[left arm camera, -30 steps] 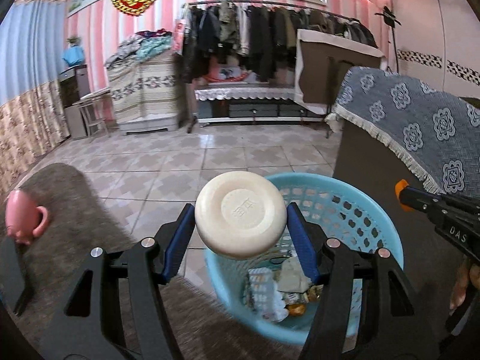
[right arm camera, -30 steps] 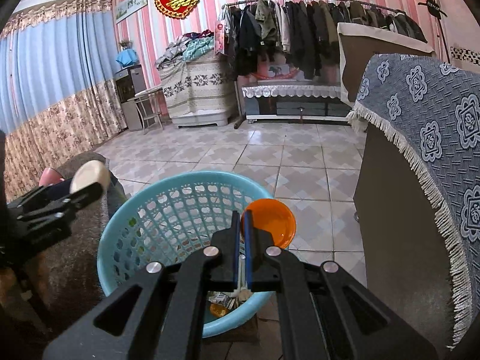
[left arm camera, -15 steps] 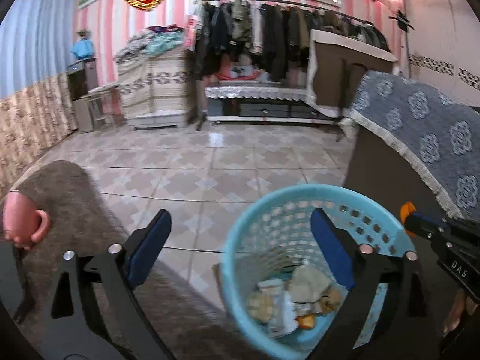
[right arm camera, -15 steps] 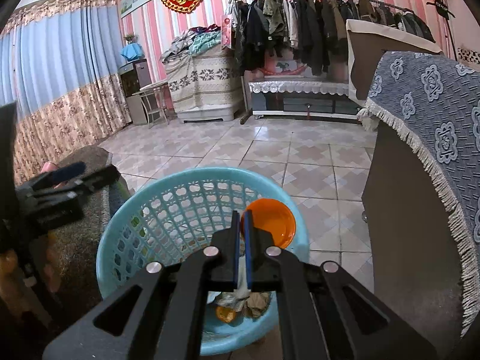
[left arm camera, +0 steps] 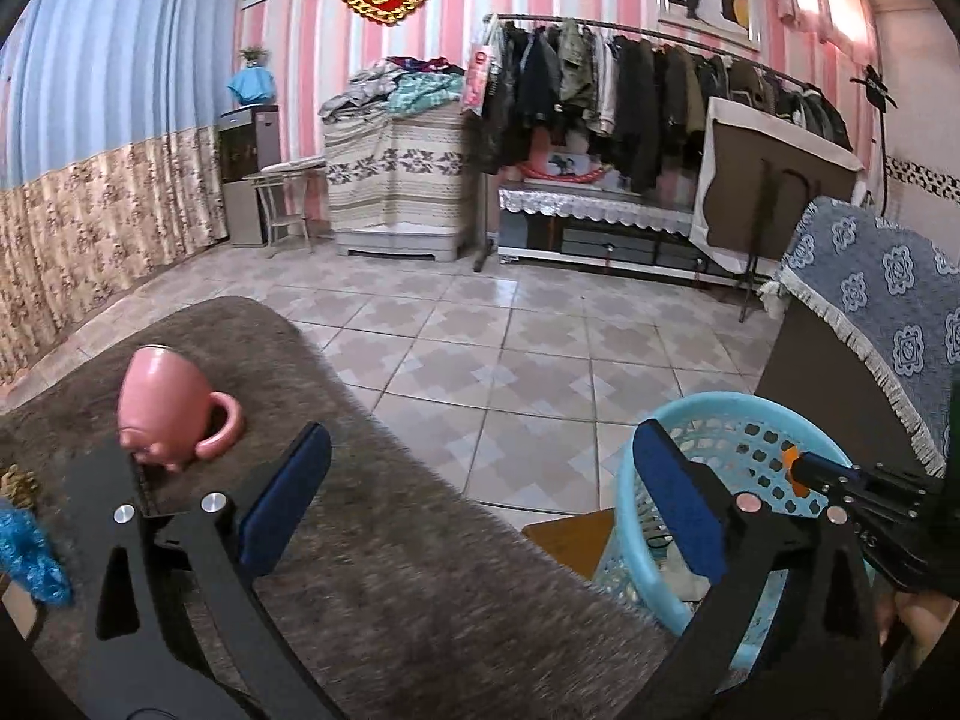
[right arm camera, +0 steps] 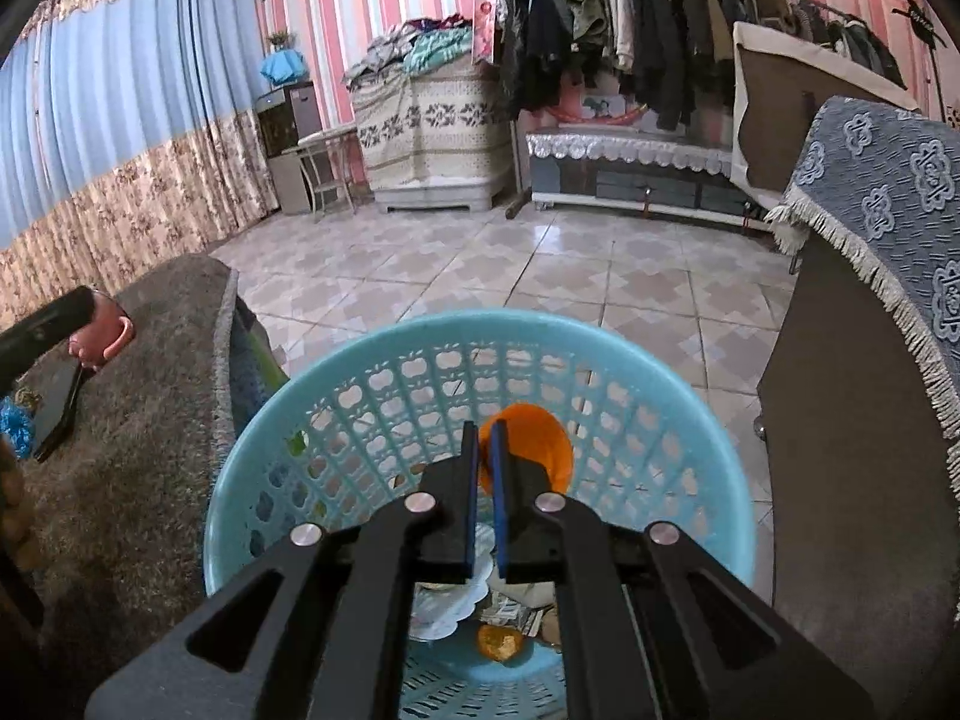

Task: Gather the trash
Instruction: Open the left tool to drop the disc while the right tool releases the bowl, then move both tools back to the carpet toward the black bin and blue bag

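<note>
Two tongs, two states: my right tongs (right arm camera: 485, 456) pinch an orange lid (right arm camera: 528, 450) just above the blue basket (right arm camera: 708, 468), straight ahead and below. My left tongs (left arm camera: 480, 498), spread and empty, sit over the table (left arm camera: 420, 600), farther from the basket, with blue crumpled trash (left arm camera: 27, 558) at their left.

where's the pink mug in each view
Left wrist: the pink mug sits upside down on the brown fuzzy cover, left of centre, just beyond the left gripper.
Right wrist: the mug shows at the far left edge, partly hidden behind a black gripper finger.
Shared landmark: the light blue basket.
</note>
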Available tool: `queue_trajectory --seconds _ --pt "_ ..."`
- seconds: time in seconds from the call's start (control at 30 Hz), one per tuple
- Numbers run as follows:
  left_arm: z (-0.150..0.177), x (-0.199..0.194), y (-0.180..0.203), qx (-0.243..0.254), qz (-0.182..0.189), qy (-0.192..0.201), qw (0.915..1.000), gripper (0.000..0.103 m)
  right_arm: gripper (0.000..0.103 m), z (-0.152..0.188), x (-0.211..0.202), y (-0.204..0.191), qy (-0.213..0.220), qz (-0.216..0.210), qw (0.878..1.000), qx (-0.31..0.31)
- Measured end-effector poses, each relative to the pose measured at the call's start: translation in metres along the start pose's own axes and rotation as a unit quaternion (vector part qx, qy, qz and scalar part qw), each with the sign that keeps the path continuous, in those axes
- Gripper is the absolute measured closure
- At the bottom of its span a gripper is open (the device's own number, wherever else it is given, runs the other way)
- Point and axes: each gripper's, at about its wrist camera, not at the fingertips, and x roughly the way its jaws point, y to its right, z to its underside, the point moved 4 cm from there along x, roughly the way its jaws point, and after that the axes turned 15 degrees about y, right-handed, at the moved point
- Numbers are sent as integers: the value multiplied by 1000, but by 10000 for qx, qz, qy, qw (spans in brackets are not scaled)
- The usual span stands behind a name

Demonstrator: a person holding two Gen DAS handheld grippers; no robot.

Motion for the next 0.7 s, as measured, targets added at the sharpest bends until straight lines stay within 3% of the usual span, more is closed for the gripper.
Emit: queue_trajectory --seconds 0.03,0.13,0.23,0.43,0.7 --pt "-1 -3 -4 0 -47 17 10000 6 91 0 1 -1 -34 -7 10000 1" --pt "-4 -12 -13 28 -170 63 9998 6 45 -5 -2 0 30 38 10000 33" --pt "-7 -21 -22 -1 -218 110 9997 6 40 -12 -8 -2 150 79 9999 22" --pt "-8 -40 -36 -119 -320 190 9992 6 16 -24 -21 -6 390 197 9990 20" --pt "-4 -74 -64 -283 -534 237 9979 6 8 -40 -44 -25 682 205 9974 60"
